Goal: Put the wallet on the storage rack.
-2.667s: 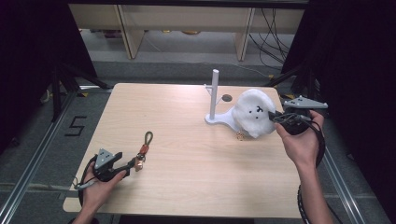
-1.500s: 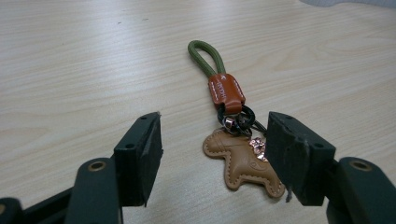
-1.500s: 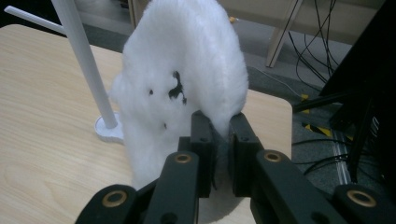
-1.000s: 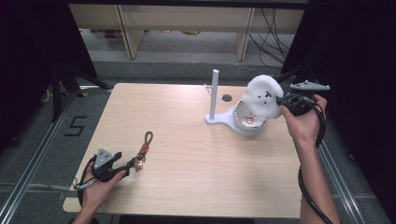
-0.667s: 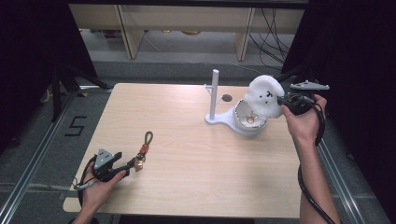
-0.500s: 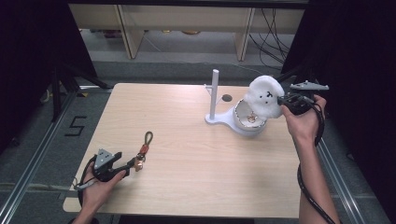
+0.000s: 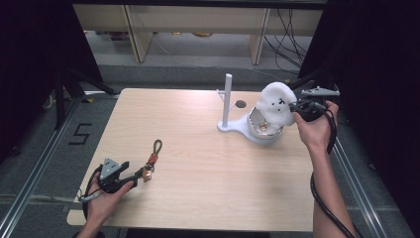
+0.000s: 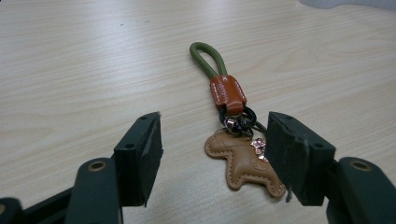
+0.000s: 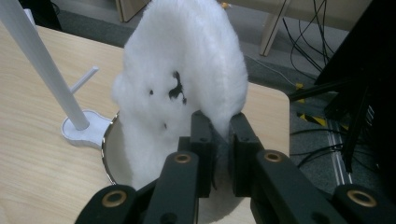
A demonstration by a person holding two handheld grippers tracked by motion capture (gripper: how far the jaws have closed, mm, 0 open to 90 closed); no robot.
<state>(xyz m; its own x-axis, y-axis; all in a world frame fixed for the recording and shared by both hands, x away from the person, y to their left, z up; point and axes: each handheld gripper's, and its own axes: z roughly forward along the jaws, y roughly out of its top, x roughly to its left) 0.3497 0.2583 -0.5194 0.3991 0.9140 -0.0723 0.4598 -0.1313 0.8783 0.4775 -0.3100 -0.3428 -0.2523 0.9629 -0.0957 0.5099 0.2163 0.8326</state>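
- The right gripper [image 7: 296, 106] is clamped tight on the edge of a white plush toy [image 7: 276, 104], holding it upright above the white dish [image 7: 250, 130] near the desk's [image 7: 198, 198] far right corner.
- In the right gripper view, the plush toy [image 9: 182, 74] has its fur pinched between the two black pads, and its lower end hangs inside the dish's rim [image 9: 106, 154].
- The white post [image 7: 227, 99] rises just left of the plush toy, close beside it, with a short peg [image 9: 84, 79] sticking out low down.
- The desk's right edge runs right under the right hand [image 7: 313, 130], so little room is left on that side.
- The left gripper [image 7: 141, 174] rests near the front left corner, its jaws standing wide apart and gripping nothing.
- In the left gripper view, a keychain [image 8: 231, 126] lies flat between the jaws: a green cord loop, an orange tab and a brown leather horse charm. The charm sits just beside the pad on that view's right; whether they touch I cannot tell.
- The middle of the desk, between keychain and dish, is bare wood.
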